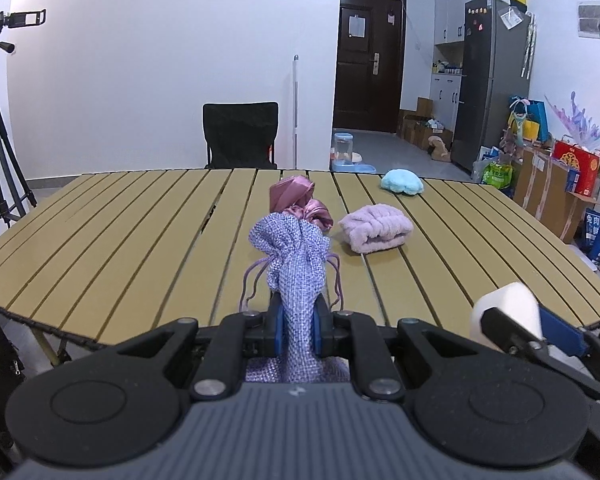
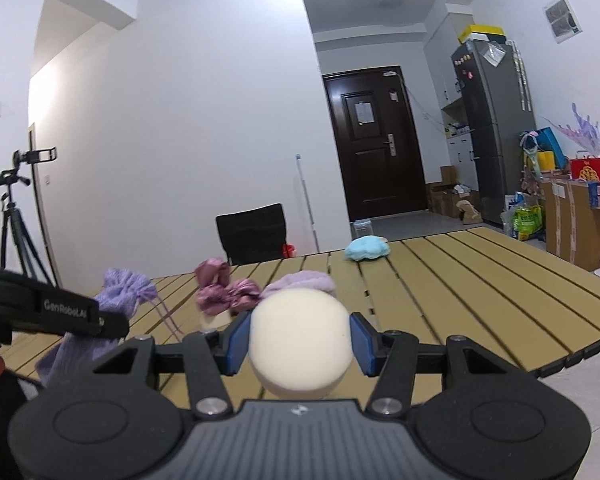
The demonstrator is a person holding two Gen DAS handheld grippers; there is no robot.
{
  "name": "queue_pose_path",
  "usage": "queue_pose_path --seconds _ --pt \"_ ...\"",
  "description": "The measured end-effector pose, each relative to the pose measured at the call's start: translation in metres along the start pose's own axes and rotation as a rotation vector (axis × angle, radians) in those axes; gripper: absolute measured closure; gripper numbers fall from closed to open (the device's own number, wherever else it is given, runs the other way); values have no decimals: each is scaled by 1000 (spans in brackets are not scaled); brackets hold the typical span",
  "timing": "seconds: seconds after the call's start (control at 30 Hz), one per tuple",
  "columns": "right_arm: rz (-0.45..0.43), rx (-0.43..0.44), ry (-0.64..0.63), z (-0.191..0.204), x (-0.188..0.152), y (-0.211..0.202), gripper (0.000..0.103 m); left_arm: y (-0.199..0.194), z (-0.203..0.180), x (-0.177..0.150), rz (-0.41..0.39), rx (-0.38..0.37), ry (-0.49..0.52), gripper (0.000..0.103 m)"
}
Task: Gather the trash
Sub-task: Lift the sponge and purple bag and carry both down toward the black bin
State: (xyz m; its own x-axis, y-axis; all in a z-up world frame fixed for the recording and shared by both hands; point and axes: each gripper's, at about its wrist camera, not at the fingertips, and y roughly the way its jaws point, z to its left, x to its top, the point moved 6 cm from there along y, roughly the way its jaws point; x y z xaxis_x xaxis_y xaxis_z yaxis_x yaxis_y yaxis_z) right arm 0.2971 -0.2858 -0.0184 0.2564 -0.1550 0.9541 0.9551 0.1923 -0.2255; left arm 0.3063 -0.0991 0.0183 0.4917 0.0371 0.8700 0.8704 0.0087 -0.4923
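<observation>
Lilac woven cloth of a drawstring pouch (image 1: 296, 256) is pinched tight in the left gripper (image 1: 298, 320), likely to serve as the trash bag. Beside it, the right gripper (image 2: 298, 340) clamps a white foam puck (image 2: 300, 340). Farther off, on the slatted table (image 1: 120, 232), lie a pink satin bundle (image 1: 300, 202), a lavender towel (image 1: 376, 228) and a blue plush (image 1: 402, 181).
</observation>
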Motion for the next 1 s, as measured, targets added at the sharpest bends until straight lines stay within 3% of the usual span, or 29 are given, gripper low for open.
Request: queue_pose_path --seconds 0.57,1.0 --pt "138 45 -67 58 -67 -36 51 -49 44 -62 -5 -50 21 89" --pt "327 59 -144 89 -131 -44 51 -50 70 -131 97 -57 32 89"
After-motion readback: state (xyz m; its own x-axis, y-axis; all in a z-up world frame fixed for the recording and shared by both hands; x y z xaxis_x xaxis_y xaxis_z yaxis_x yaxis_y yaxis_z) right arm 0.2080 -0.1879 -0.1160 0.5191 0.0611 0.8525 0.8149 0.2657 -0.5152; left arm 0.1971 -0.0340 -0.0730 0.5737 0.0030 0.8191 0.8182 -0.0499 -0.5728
